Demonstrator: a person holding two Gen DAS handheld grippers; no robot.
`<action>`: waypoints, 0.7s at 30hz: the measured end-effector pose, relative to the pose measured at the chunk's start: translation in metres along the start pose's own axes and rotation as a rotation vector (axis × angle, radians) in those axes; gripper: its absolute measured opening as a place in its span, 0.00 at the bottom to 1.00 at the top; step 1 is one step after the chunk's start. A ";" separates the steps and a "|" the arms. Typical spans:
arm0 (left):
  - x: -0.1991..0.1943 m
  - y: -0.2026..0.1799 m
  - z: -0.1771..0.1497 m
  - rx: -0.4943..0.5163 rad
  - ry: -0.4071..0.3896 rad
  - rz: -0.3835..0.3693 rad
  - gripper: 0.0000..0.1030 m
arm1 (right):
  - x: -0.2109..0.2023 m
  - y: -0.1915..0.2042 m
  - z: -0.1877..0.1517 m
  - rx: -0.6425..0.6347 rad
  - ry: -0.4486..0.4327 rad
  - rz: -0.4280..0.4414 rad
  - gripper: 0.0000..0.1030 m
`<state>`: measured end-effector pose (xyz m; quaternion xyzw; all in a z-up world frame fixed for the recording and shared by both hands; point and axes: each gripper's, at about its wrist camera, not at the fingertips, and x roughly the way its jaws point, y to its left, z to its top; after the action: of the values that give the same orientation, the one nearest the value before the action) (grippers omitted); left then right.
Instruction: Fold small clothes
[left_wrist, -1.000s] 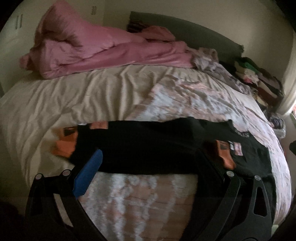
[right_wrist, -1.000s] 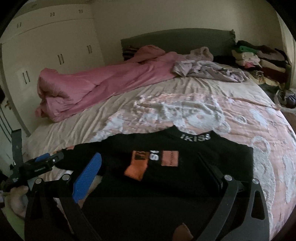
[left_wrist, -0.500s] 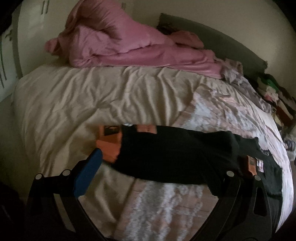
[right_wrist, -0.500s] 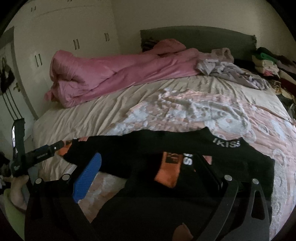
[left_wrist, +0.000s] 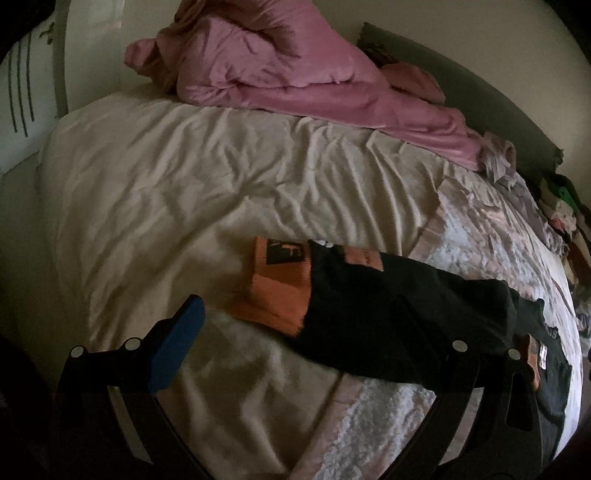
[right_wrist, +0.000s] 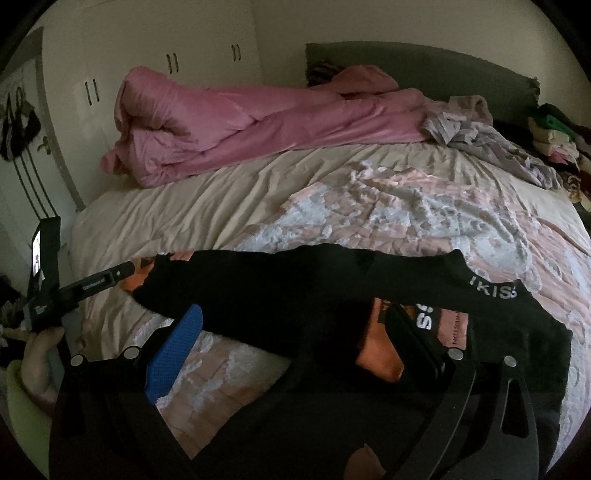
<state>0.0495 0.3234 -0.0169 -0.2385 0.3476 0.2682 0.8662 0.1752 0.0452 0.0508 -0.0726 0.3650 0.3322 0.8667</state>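
Observation:
A black sweater (right_wrist: 303, 295) with orange patches and a white-lettered collar (right_wrist: 493, 291) lies on the bed. Its long sleeve (left_wrist: 388, 306) stretches left and ends in an orange cuff (left_wrist: 277, 291). My left gripper (left_wrist: 321, 336) is open just in front of the cuff, its blue pad (left_wrist: 177, 347) left of it and apart from it. In the right wrist view the left gripper (right_wrist: 92, 286), held by a hand (right_wrist: 37, 354), points at the cuff (right_wrist: 138, 273). My right gripper (right_wrist: 295, 332) is open low over the sweater's body, holding nothing.
A rumpled pink duvet (right_wrist: 240, 122) lies along the far side of the bed, with a grey garment (right_wrist: 491, 140) beside it. Stacked clothes (right_wrist: 554, 136) sit at the far right by the dark headboard (right_wrist: 424, 70). White wardrobe doors (right_wrist: 147, 55) stand behind. The cream sheet (left_wrist: 184, 192) is wrinkled.
The left view has swung left, so the orange cuff now sits near its middle. The right view has moved closer and left over the sweater. Both grippers stayed open.

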 end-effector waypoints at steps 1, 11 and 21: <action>0.003 0.002 0.000 -0.004 0.005 0.002 0.85 | 0.002 0.000 -0.001 -0.001 0.002 -0.001 0.96; 0.036 -0.004 -0.006 0.008 0.070 0.002 0.60 | 0.023 -0.010 -0.015 0.034 0.039 0.007 0.96; 0.052 -0.012 -0.008 0.079 0.053 0.083 0.33 | 0.037 -0.027 -0.032 0.097 0.070 0.006 0.96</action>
<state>0.0855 0.3253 -0.0570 -0.1965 0.3903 0.2836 0.8536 0.1930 0.0319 -0.0007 -0.0410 0.4110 0.3140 0.8549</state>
